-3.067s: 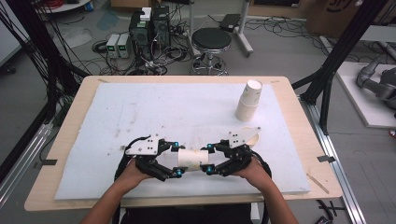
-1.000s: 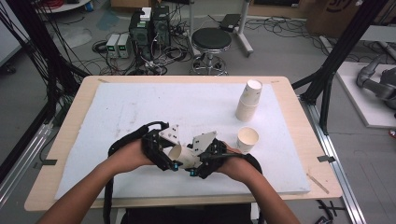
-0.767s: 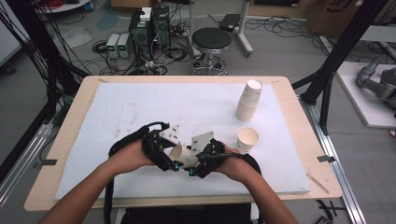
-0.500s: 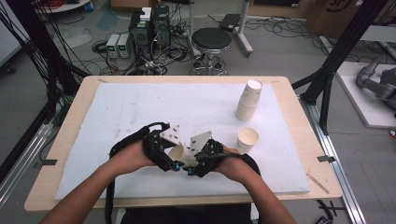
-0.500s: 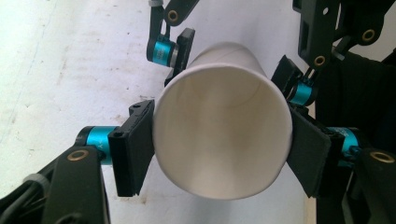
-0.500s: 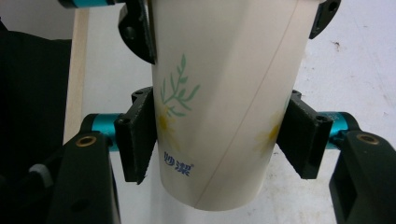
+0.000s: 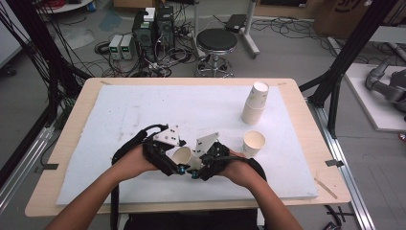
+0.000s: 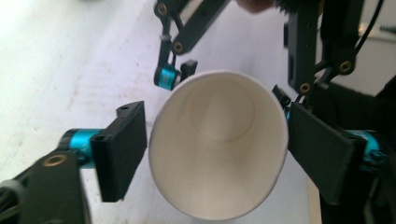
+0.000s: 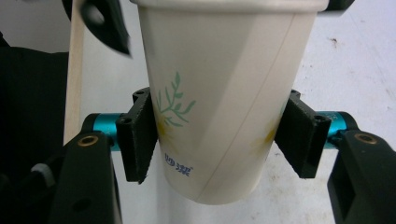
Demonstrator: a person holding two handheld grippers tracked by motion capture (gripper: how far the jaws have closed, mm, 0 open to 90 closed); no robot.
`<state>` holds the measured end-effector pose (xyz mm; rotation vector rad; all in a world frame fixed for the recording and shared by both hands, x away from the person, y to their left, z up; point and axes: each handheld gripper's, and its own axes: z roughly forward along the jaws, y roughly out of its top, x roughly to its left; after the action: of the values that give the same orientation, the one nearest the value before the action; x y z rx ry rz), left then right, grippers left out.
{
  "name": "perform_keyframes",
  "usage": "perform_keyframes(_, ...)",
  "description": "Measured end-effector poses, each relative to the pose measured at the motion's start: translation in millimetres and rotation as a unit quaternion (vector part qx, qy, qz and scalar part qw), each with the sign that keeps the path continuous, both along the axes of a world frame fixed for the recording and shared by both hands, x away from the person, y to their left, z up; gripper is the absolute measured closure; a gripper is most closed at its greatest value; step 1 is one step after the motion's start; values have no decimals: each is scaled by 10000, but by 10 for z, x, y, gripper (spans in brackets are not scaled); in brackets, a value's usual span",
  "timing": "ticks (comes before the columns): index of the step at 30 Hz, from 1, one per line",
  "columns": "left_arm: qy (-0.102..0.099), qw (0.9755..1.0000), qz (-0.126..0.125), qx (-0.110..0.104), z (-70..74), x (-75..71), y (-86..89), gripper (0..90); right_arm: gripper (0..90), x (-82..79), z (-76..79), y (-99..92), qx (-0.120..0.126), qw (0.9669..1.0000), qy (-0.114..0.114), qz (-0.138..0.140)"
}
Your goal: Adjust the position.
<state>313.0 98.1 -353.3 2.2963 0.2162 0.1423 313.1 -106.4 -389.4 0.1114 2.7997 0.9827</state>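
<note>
The right tool is clamped on the lower body of a paper cup, a pad pressed into each side just above the base; its jaws have just been closing onto the cup. The left tool stands apart around the cup's rim, its jaws having just been opening: one pad shows a clear gap from the rim, while the other sits so near that I cannot be sure whether it is touching. So the cup hangs on its side just above the surface, between the two tools and near the person's edge, its weight probably all on the right tool.

The main risk is the thin wall. Squeezed this low on the taper, the cup could buckle, or slip toward its narrow end and drop. If the left tool pulls away while one pad drags on the rim, it may twist the cup in the right grip.

Farther out, a single upright cup stands just beside the right hand, and a stack of cups stands beyond it. A wide swing could knock either over.
</note>
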Motion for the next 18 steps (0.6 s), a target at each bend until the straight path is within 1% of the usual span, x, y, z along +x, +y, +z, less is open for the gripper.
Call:
perform_keyframes(1,-41,9998,5,-210,20,1,40,186,367,5,2,-10,12,10000,14,-7)
perform_keyframes(2,-71,9995,27,-299,28,-3,57,186,367,11,5,-20,32,10000,8,-25)
perform_keyframes(3,-93,9989,57,-452,41,-4,87,186,367,16,5,-27,49,10000,8,-27)
perform_keyframes(5,-145,9978,105,-645,51,-6,143,186,367,32,10,-52,77,9999,18,-76)
perform_keyframes(7,-154,9964,163,-820,57,-10,194,186,368,41,12,-73,134,9998,52,-126)
perform_keyframes(8,-174,9961,181,-848,63,-11,214,186,369,43,15,-84,154,9997,75,-145)
perform_keyframes(11,-198,9927,266,-1157,92,-20,305,186,369,50,25,-119,228,9995,97,-200)
perform_keyframes(13,-167,9899,327,-1370,99,-21,362,186,370,56,25,-148,302,9992,122,-236)
perform_keyframes(14,-172,9890,365,-1422,97,-21,383,186,370,58,21,-162,328,9990,143,-261)
perform_keyframes(15,-155,9876,444,-1500,89,-20,415,186,370,60,19,-174,335,9989,140,-281)
perform_keyframes(16,-155,9876,444,-1500,89,-20,415,186,370,57,14,-192,380,9986,174,-317)
perform_keyframes(17,-136,9847,553,-1644,57,-18,471,186,370,55,9,-208,407,9984,170,-340)
perform_keyframes(18,-136,9847,553,-1644,57,-18,471,185,370,54,2,-226,453,9982,164,-355)
